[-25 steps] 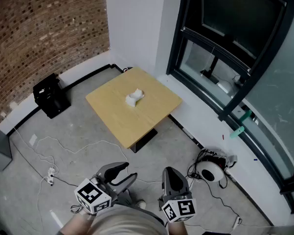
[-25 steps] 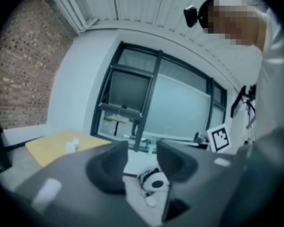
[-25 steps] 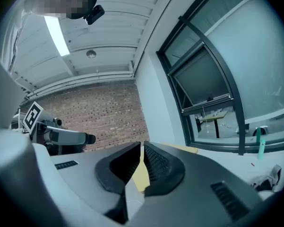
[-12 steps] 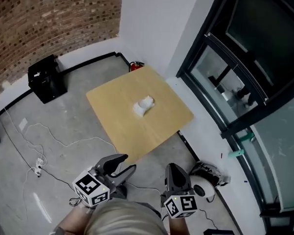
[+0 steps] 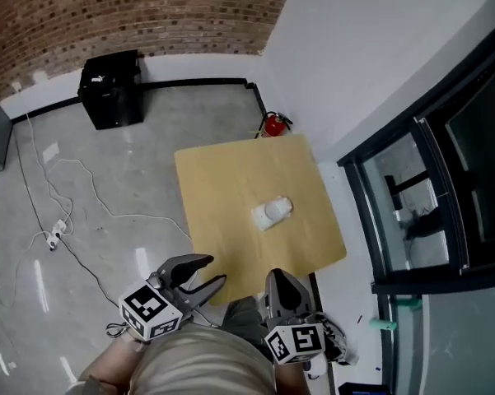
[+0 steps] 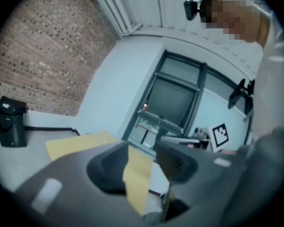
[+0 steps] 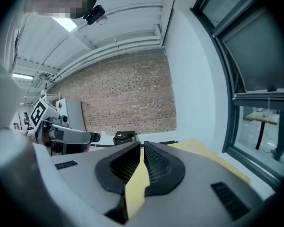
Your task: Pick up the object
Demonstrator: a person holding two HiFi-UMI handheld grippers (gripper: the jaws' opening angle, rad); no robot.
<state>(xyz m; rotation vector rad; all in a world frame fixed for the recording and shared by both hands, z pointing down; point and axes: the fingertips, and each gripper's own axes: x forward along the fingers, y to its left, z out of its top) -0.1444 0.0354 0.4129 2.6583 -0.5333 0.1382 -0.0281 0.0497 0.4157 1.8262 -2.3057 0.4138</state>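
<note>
A small white object (image 5: 272, 212) lies near the middle of a square light-wood table (image 5: 222, 179). Both grippers are held low at the bottom of the head view, short of the table's near edge and well away from the object. My left gripper (image 5: 206, 271) has its two jaws standing apart with nothing between them; in the left gripper view (image 6: 142, 157) the table (image 6: 75, 143) shows through the gap. My right gripper (image 5: 282, 280) is shut and empty; its ribbed pads (image 7: 151, 160) meet at the tips, with the table (image 7: 203, 151) beyond. Neither gripper view shows the object.
A black box (image 5: 111, 89) stands by the brick wall, a red fire extinguisher (image 5: 273, 124) in the corner behind the table. Cables and a power strip (image 5: 53, 237) trail over the grey floor at left. A dark window frame (image 5: 428, 188) runs along the right.
The view has swung round: the table and the white object now lie closer and more directly ahead of the grippers. Both grippers keep their places and jaw positions.
</note>
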